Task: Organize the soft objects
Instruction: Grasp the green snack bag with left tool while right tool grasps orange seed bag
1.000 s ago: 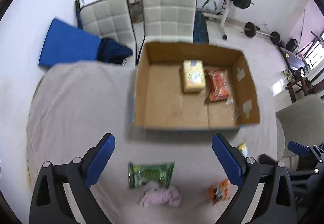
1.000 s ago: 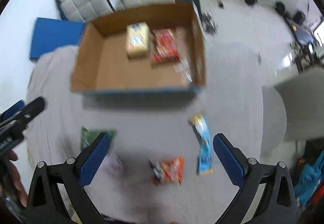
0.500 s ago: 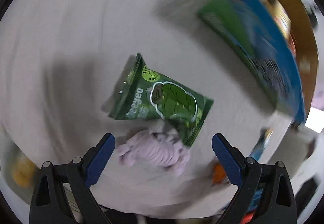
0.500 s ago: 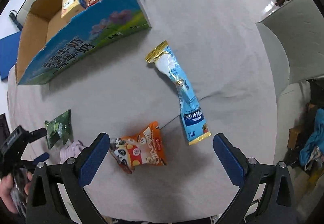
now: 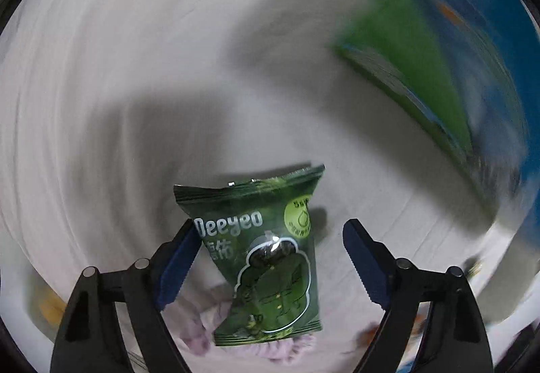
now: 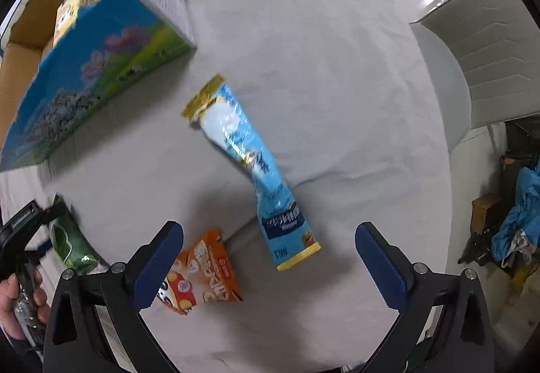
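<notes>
Left tongs (image 5: 270,258), closing, straddle green packet (image 5: 266,258) on grey cloth (image 5: 135,69).

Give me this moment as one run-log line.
left tool: closing around green Deeyeo packet, no pinch yet | right tool: open above blue packet | orange packet on cloth

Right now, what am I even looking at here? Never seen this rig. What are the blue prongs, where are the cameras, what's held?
No robot: a person carries a handheld claw in each hand, each with a fisheye camera looking along its blue fingers.

Left-wrist view: the left claw has just been closing around a green Deeyeo snack packet, which overlaps a pale purple cloth. The right finger is clear of the packet, so there is no grip yet.

Right-wrist view: the right claw is open and empty above the grey tablecloth. A long blue packet and an orange snack packet lie below it. The cardboard box already holds packets.
</notes>
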A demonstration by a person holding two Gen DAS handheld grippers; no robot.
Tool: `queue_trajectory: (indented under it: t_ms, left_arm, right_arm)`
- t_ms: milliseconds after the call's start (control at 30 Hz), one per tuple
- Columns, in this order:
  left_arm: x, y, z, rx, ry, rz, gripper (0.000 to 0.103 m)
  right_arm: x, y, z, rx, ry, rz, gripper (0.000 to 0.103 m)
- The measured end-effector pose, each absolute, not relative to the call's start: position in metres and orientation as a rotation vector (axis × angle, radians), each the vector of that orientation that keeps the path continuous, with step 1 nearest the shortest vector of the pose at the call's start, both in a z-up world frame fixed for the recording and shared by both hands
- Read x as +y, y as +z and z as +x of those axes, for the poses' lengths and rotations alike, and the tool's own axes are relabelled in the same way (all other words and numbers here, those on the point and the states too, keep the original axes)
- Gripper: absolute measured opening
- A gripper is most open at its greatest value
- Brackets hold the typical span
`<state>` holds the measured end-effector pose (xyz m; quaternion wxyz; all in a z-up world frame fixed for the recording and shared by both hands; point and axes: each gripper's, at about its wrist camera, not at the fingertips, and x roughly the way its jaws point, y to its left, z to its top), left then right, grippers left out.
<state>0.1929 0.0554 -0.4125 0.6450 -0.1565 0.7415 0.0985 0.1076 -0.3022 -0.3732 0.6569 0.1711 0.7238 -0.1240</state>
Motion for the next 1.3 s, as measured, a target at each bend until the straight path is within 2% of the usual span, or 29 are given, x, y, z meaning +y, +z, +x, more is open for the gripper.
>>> queue_trajectory:
  t_ms: [233, 433, 533, 600, 667, 700, 733, 767, 900, 967, 1033, 1100, 1167, 1200, 1233, 1267, 1300]
  left_arm:
    - [-0.015, -0.414, 0.194, 1.685, 0.034, -0.008, 0.085]
    - [-0.023, -0.411, 0.195, 1.706, -0.003, -0.019, 0.085]
    - [-0.031, -0.414, 0.19, 1.715, -0.009, -0.015, 0.085]
    - [-0.034, -0.418, 0.185, 1.719, -0.006, -0.001, 0.085]
    - [-0.042, -0.42, 0.19, 1.729, -0.011, 0.011, 0.085]
    - [-0.043, -0.423, 0.188, 1.735, -0.01, 0.016, 0.085]
    - [-0.044, -0.428, 0.189, 1.742, -0.008, 0.024, 0.085]
    - [-0.044, -0.432, 0.185, 1.75, -0.009, 0.027, 0.085]
    - [-0.053, -0.443, 0.171, 1.772, -0.015, 0.022, 0.085]
    - [-0.057, -0.445, 0.166, 1.761, -0.029, 0.041, 0.078]
    - [-0.062, -0.45, 0.165, 1.763, -0.039, 0.082, 0.059]
    - [-0.069, -0.454, 0.158, 1.76, -0.042, 0.114, 0.055]
    - [-0.08, -0.458, 0.151, 1.733, -0.052, 0.15, 0.054]
    - [-0.083, -0.459, 0.148, 1.723, -0.056, 0.165, 0.052]
    - [-0.087, -0.459, 0.144, 1.712, -0.062, 0.178, 0.051]
    - [-0.09, -0.46, 0.142, 1.705, -0.065, 0.182, 0.051]
    - [-0.091, -0.459, 0.14, 1.7, -0.066, 0.186, 0.05]
  right_arm:
    - [-0.274, -0.392, 0.088, 1.763, -0.232, 0.482, 0.103]
    - [-0.27, -0.427, 0.053, 1.796, -0.292, 1.033, 0.103]
    - [-0.263, -0.445, 0.044, 1.78, -0.316, 1.197, 0.103]
    - [-0.256, -0.457, 0.042, 1.811, -0.323, 1.256, 0.096]
    - [-0.25, -0.468, 0.042, 1.824, -0.309, 1.328, 0.073]
    - [-0.245, -0.471, 0.044, 1.83, -0.295, 1.345, 0.066]
    - [-0.242, -0.473, 0.048, 1.849, -0.287, 1.324, 0.055]
    - [-0.243, -0.472, 0.055, 1.858, -0.289, 1.287, 0.049]
    - [-0.228, -0.458, 0.08, 1.894, -0.216, 0.952, 0.046]
    - [-0.216, -0.451, 0.096, 1.906, -0.15, 0.728, 0.046]
    - [-0.206, -0.441, 0.11, 1.863, -0.122, 0.501, 0.046]
    - [-0.193, -0.433, 0.122, 1.823, -0.091, 0.261, 0.046]
    - [-0.19, -0.429, 0.127, 1.799, -0.084, 0.228, 0.05]
    - [-0.19, -0.426, 0.129, 1.787, -0.09, 0.212, 0.055]
    - [-0.189, -0.422, 0.13, 1.768, -0.1, 0.2, 0.066]
    - [-0.19, -0.42, 0.132, 1.754, -0.117, 0.203, 0.073]
    - [-0.19, -0.419, 0.133, 1.752, -0.135, 0.213, 0.074]
